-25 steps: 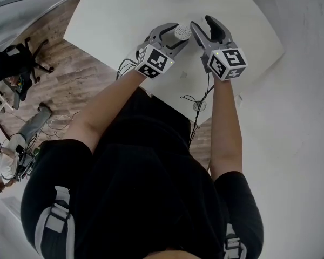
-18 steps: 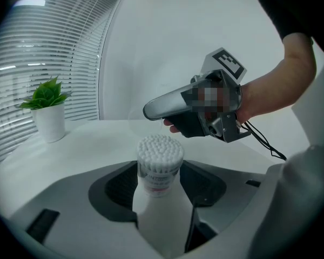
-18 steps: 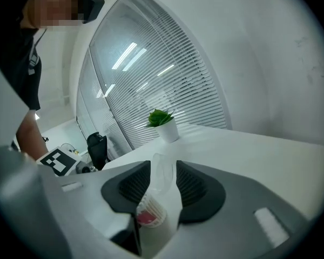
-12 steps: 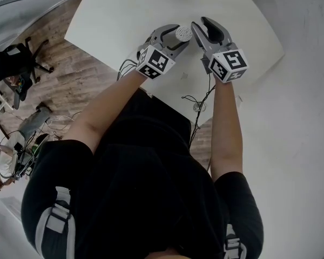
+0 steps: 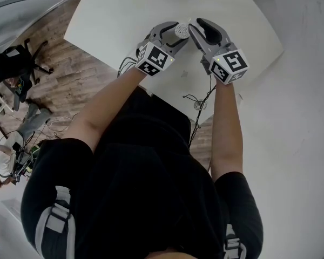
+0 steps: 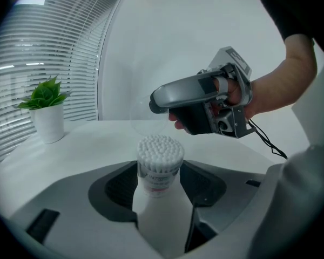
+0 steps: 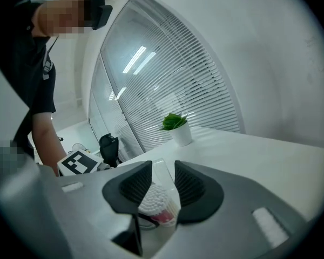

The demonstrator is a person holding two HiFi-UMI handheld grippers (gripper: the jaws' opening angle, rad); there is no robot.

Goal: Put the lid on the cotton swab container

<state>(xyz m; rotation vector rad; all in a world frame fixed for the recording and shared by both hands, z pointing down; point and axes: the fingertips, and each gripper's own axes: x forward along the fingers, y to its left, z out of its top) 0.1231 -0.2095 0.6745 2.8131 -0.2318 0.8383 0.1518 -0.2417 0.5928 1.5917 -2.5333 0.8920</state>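
Note:
My left gripper (image 6: 159,181) is shut on the white body of the cotton swab container (image 6: 160,161), which stands upright with its swab tips bare. In the head view the container (image 5: 180,30) sits between the left gripper (image 5: 170,35) and the right gripper (image 5: 197,28). The right gripper's (image 7: 163,178) jaws are closing on the clear plastic lid (image 7: 164,171), which stands between the pads just above the swab tops (image 7: 154,199). From the left gripper view the lid (image 6: 147,114) shows faintly at the right gripper's (image 6: 161,97) tip, above and behind the container.
A small potted plant (image 6: 47,113) stands at the far side of the white table (image 5: 113,20). A cable (image 5: 197,99) hangs off the table's near edge. An office chair (image 5: 16,63) stands on the wooden floor to the left. A white wall lies to the right.
The right gripper's jaws have narrowed around the lid, and it has shifted left, closer to the container. The left gripper has held still.

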